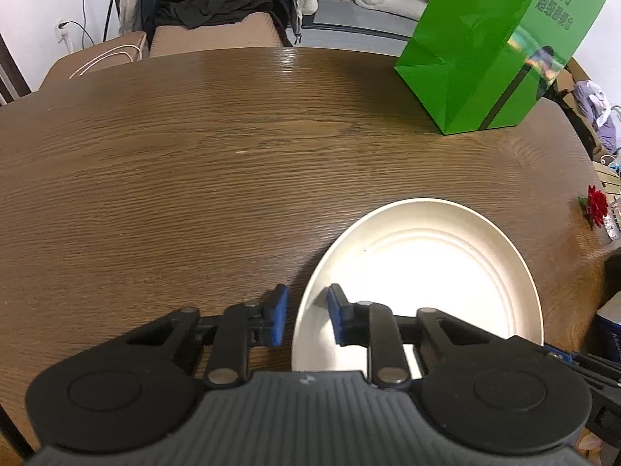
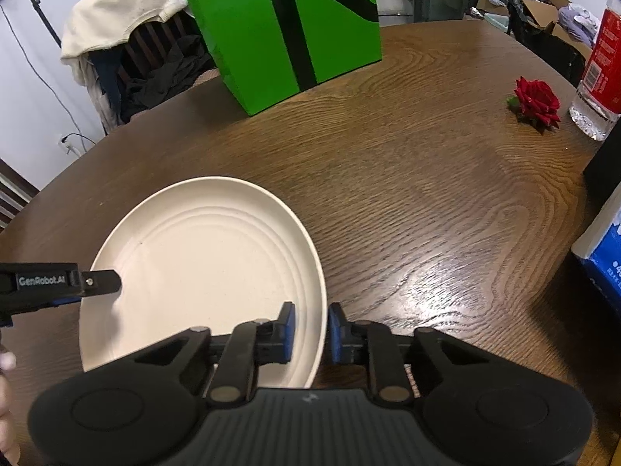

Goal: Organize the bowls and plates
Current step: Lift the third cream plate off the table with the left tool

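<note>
Round cream plate, matte, with concentric ridges and a raised rim: lies flat on the dark wood-grain oval table. Left gripper, black with blue pads, is narrowed astride the plate's left rim. Right gripper likewise straddles the right rim. Whether the pads press the rim is unclear. Glossy green paper bag stands behind; red rose lies apart.

The plate is cream white with round ring lines. The bench is brown with wavy wood lines. Far ahead of the tool, the bag is bright green with a black curved stripe. Each tool is black with blue pads. The rose is red
</note>
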`<act>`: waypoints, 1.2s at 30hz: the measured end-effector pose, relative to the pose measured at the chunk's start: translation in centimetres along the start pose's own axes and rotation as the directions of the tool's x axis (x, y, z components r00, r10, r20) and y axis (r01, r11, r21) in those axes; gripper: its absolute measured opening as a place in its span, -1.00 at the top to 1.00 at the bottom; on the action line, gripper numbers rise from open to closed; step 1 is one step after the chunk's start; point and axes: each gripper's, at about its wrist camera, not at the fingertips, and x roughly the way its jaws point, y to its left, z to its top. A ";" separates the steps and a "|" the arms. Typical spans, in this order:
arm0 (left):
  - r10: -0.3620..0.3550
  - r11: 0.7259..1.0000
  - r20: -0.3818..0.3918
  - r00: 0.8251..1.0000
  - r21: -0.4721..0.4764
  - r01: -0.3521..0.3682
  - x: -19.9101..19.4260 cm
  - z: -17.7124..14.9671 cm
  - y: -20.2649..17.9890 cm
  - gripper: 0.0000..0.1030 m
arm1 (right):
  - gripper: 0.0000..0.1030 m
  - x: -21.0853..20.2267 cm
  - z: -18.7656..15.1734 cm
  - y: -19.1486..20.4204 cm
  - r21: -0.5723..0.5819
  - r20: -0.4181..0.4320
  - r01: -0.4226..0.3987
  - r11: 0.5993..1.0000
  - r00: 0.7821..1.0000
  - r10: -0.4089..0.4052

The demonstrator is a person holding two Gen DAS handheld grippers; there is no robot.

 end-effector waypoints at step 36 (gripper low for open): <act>0.069 0.996 0.055 0.996 0.052 -0.072 -1.2 -0.3 -1.9 0.67 | 0.74 -1.4 -0.8 0.4 -0.060 0.069 -0.011 0.998 0.997 0.016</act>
